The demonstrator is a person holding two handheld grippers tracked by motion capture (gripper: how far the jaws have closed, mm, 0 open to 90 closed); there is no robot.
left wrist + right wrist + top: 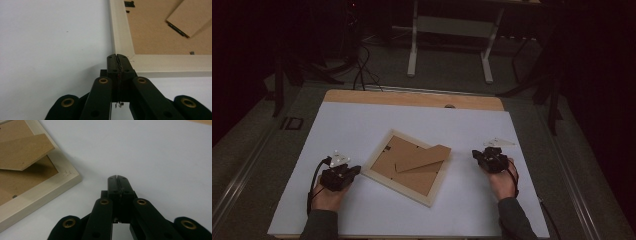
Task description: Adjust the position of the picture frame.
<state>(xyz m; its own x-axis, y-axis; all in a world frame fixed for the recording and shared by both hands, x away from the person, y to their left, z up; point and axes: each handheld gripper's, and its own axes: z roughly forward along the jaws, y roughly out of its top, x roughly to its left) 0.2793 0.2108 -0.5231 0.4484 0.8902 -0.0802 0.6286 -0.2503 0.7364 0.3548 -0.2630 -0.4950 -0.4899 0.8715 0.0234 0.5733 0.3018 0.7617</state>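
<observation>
Looks like a dim lab or recording studio: white-covered table (362,125) on grey carpet, loose black cables (362,70) trailing over the floor, a white-legged workbench (449,45) behind, dark stands at the edges.

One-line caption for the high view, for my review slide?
Light wooden picture frame lying face down on the white table, brown stand flap raised, with the shut left gripper and right gripper flanking it.
</observation>
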